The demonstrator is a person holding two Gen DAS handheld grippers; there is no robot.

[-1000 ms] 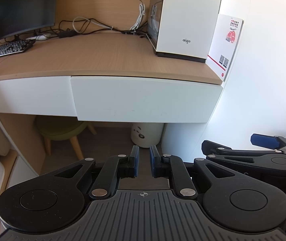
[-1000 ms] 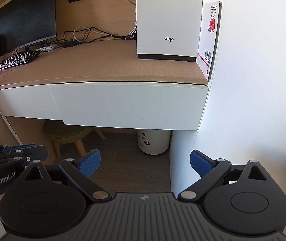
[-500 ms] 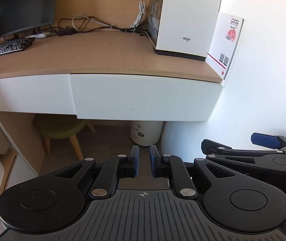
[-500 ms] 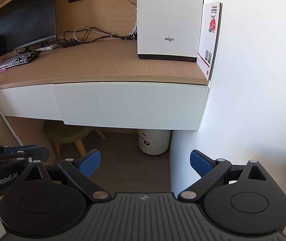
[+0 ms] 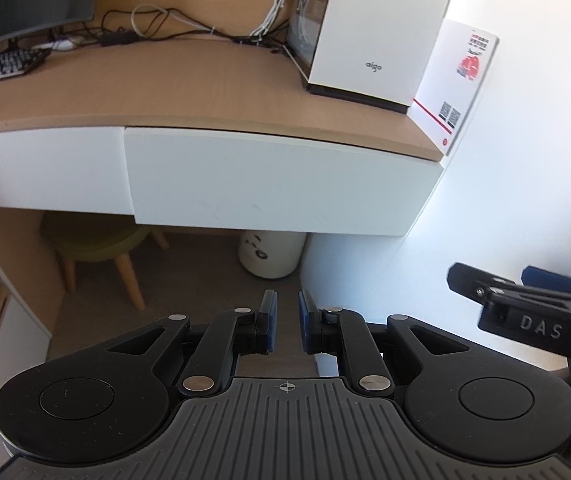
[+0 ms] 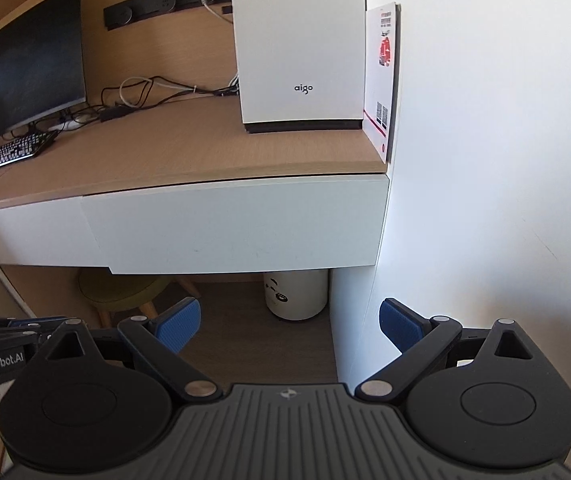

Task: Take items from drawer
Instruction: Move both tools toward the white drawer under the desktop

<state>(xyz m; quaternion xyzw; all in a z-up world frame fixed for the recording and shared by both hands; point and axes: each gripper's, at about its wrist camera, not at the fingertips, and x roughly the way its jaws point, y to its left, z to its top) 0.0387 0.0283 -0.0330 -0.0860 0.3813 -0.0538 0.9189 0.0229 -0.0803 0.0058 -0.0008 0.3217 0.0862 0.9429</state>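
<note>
Left hand-held gripper [image 5: 285, 322] nearly closed, empty, facing closed white drawer [image 5: 277, 184] under desk [image 5: 165, 92].

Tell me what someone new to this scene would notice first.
Probably the tall white aigo computer case standing at the right end of the wooden desk, with a red-and-white card leaning beside it against the wall. Below runs the shut white drawer front. Nearest the camera, the right gripper is spread wide, while the left gripper is almost shut on nothing.
</note>
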